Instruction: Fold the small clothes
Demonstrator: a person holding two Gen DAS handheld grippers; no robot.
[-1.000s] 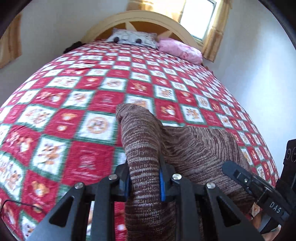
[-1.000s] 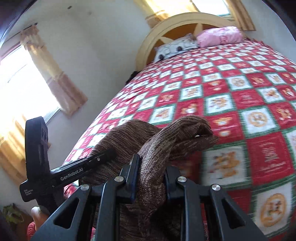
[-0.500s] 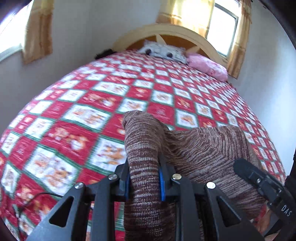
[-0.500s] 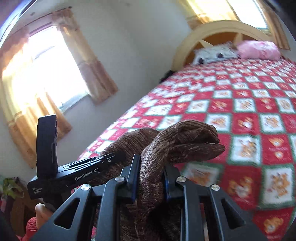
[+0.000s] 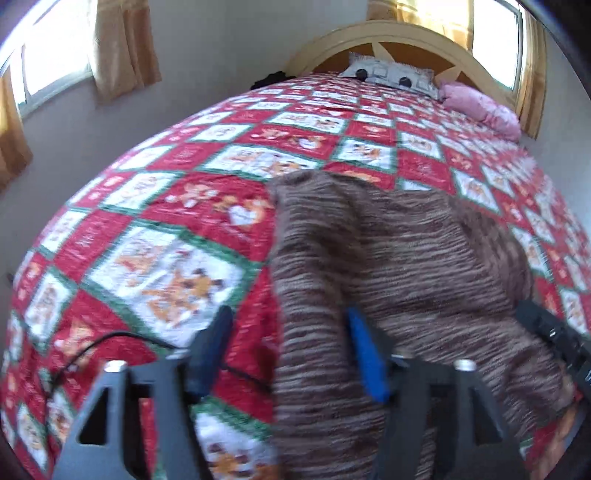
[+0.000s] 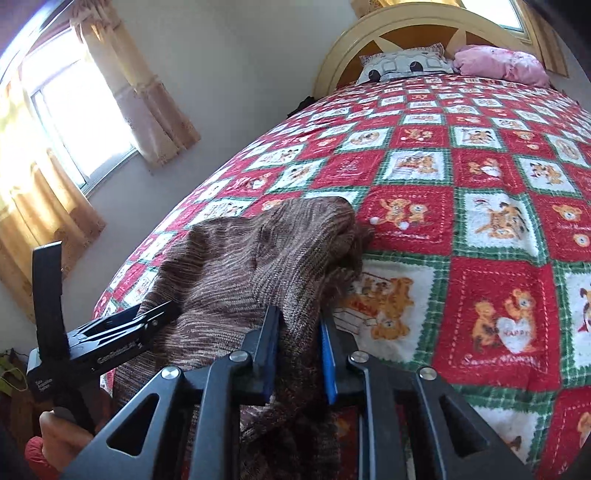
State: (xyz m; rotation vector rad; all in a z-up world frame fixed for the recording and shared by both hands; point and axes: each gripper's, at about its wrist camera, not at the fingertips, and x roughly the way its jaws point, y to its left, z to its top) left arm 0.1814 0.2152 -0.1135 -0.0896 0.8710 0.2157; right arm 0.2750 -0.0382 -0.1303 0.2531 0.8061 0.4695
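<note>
A brown striped knit garment [image 5: 388, 258] lies bunched on the red, white and green bedspread [image 5: 166, 258], its folded edge pointing toward the headboard. My left gripper [image 5: 286, 317] is opening: a ridge of the knit runs between its jaws, and the left pad [image 5: 214, 343] stands clear of the cloth. In the right wrist view the same garment [image 6: 258, 251] rises in a hump, and my right gripper [image 6: 298, 317] is shut on a fold of it just above the bedspread [image 6: 498, 221].
A patterned grey pillow [image 5: 388, 74] and a pink pillow [image 5: 480, 107] lie by the wooden headboard [image 6: 406, 22]. A black cable [image 5: 110, 339] crosses the bedspread near my left finger. A hand [image 6: 62, 435] holds the other gripper's handle. Curtained windows line the left wall.
The left jaws have swung wide and let go of the knit. Both grippers have come down toward the bed, and the garment has sunk onto the bedspread. The right grip still holds.
</note>
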